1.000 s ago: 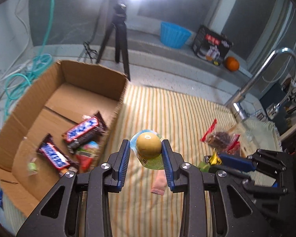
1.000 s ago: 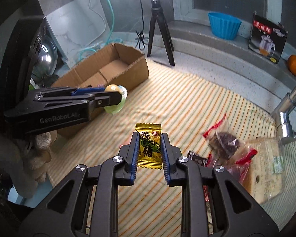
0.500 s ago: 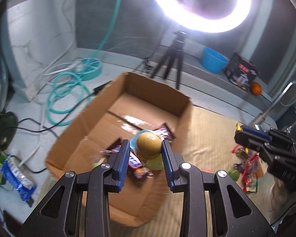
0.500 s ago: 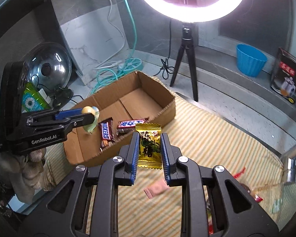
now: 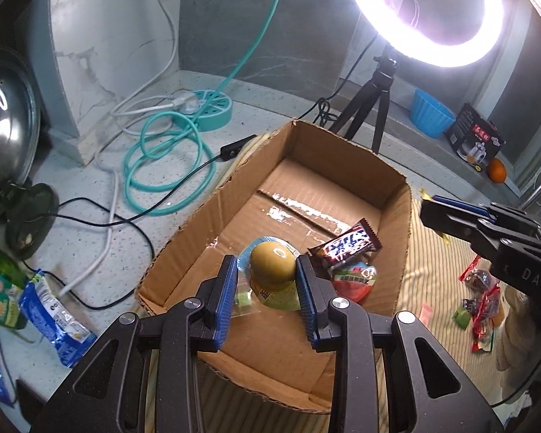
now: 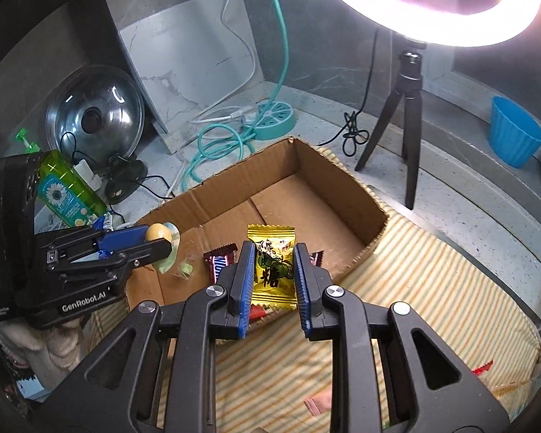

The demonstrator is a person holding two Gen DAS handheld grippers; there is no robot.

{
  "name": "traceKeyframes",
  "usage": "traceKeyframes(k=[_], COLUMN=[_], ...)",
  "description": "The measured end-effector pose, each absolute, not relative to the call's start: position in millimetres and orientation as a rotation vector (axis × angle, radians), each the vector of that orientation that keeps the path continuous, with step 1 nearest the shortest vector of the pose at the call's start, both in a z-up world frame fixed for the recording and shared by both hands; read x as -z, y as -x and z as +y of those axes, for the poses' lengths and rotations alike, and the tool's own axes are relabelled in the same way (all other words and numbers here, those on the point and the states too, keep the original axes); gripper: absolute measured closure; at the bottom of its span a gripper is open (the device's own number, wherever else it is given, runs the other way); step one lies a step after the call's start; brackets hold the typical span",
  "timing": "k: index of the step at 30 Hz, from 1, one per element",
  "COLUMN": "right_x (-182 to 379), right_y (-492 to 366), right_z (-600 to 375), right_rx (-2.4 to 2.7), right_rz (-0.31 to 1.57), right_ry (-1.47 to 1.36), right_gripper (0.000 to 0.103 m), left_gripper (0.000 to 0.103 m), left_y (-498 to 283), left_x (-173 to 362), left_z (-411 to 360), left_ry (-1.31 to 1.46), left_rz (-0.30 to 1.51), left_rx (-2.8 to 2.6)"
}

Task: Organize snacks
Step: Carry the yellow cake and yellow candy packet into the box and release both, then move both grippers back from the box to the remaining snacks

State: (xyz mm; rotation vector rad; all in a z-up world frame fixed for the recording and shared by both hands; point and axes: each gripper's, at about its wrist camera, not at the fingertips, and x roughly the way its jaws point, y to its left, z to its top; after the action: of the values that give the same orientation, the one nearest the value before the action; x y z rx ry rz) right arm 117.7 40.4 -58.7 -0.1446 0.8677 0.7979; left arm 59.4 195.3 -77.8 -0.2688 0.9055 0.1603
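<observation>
Below my left gripper [image 5: 267,290], now: the box [image 5: 234,195], where a second ago striped cloth [image 6: 432,288] lay; both loads are arriving at the drop. Left jaws are clamping the jelly cup [image 5: 272,270], a smooth yellow dome with a thin foil rim. My right gripper [image 6: 273,278] is pinching the candy [image 6: 272,267], flat, glossy, crimp-edged, over the box's near wall. Beneath the cup: a bar [image 5: 346,245] in shiny wrap, on matte corrugated card.

Speckled countertop [image 5: 277,122] under striped cloth [image 6: 432,288], teal hose [image 5: 162,166].
</observation>
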Motion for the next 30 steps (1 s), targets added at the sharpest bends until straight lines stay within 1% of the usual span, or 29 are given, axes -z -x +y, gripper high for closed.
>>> traceKeyframes(k=[3,4,5,6,7,8,9,13,17,24,28,30], right_x=[63.7,64.6,64.6,64.4,63.0,60.7,59.1,53.8,48.2,40.3,36.6,35.0], right_y=[-122.2,-122.9,-123.0,-123.0,-122.0,-120.4,-119.8,-117.4,-113.2,-103.2,-96.7,-92.6], right_z=[51.7,55.1,56.7,58.6,59.0,58.3,57.9,54.2,46.7,27.3,6.0,-7.8], right_rx=[-0.805,-0.801,-0.795,-0.789,-0.788,-0.789,-0.795,-0.793,-0.785,-0.772,-0.747,-0.727], right_rz=[0.884,0.884,0.884,0.883,0.871,0.856,0.852,0.844,0.831,0.824,0.817,0.814], right_ry=[0.156,0.163,0.170,0.175,0.171,0.165,0.162,0.161,0.151,0.131,0.108,0.094], right_gripper=[0.081,0.076,0.057,0.047,0.035,0.034,0.034,0.034,0.027,0.027,0.022,0.022], left_gripper=[0.071,0.071,0.070,0.070,0.061,0.044,0.039,0.038,0.038,0.038,0.038,0.038], left_y=[-59.3,-59.6,-59.5,-59.4,-59.3,-58.2,-56.8,-51.6,-48.6,-43.0,-40.6,-39.4], left_x=[80.1,80.9,81.2,81.5,81.5,80.3,78.9,72.4,67.0,54.1,49.9,48.2], left_z=[197.8,198.8,199.6,200.6,201.4,202.2,202.9,203.6,200.4,185.1,174.2,168.0], left_ry=[0.269,0.272,0.277,0.283,0.286,0.287,0.287,0.285,0.282,0.255,0.238,0.229], left_rz=[0.914,0.921,0.924,0.929,0.932,0.928,0.918,0.896,0.885,0.863,0.859,0.858], left_rx=[-0.160,-0.161,-0.162,-0.165,-0.167,-0.174,-0.182,-0.188,-0.177,-0.147,-0.121,-0.109])
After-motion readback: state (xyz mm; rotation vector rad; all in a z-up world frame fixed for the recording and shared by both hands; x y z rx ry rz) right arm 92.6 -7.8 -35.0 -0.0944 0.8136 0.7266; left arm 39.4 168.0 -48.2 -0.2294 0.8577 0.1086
